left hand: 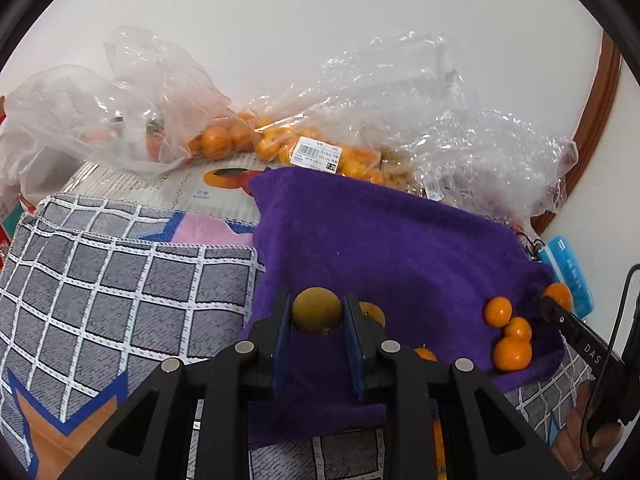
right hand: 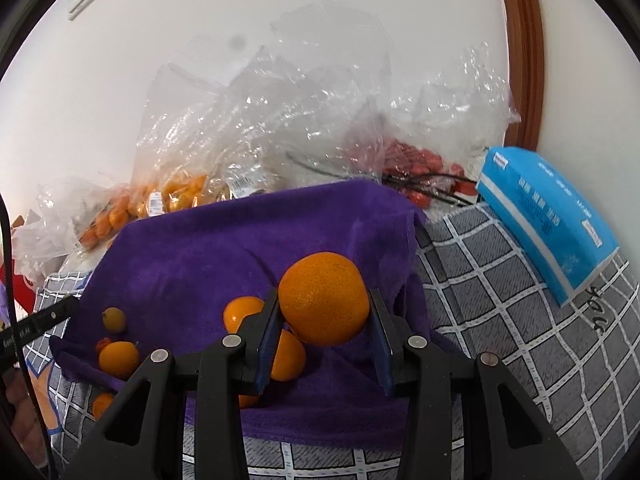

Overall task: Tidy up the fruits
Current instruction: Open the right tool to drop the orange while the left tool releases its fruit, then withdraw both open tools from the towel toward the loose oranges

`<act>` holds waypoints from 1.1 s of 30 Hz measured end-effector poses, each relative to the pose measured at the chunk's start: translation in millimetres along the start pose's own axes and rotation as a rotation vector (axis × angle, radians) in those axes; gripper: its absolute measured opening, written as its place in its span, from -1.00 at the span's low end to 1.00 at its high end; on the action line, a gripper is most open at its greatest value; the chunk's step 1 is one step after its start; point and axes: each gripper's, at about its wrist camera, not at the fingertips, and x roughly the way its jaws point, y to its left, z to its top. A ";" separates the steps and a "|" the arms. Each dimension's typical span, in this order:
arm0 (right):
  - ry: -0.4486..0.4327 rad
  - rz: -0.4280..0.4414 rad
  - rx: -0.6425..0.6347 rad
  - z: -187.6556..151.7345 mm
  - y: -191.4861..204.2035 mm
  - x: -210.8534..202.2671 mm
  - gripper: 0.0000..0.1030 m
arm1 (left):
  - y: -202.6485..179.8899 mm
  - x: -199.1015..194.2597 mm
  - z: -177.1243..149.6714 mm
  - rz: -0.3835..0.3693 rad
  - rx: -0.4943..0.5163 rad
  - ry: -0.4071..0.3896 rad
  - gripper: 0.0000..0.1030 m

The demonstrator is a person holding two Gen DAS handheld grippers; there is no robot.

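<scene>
My left gripper [left hand: 316,316] is shut on a small brownish-green round fruit [left hand: 316,310] just above the purple towel [left hand: 380,236]. My right gripper [right hand: 324,312] is shut on a large orange [right hand: 324,298] over the same towel [right hand: 208,256]. Several small oranges [left hand: 508,332] lie on the towel's right part in the left wrist view. In the right wrist view, oranges [right hand: 244,312] sit beside my left finger, and more oranges [right hand: 118,356] and the brownish fruit [right hand: 114,319] lie at the towel's left.
Clear plastic bags of oranges [left hand: 280,140] and red fruit [right hand: 416,164] stand at the back by the wall. A blue tissue pack [right hand: 548,220] lies at the right on the grey checked cloth [left hand: 112,280]. A brown door frame [right hand: 524,40] is at the right.
</scene>
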 end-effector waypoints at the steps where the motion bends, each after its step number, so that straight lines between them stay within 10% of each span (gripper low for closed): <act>1: 0.004 -0.002 0.002 -0.5 -1.0 1.9 -0.21 | -0.4 1.5 -1.1 -0.002 0.000 0.005 -0.52; 33: -0.015 -0.016 -0.031 -12.7 29.1 -35.5 0.04 | -27.3 -8.2 -14.2 0.066 0.126 -0.029 -0.41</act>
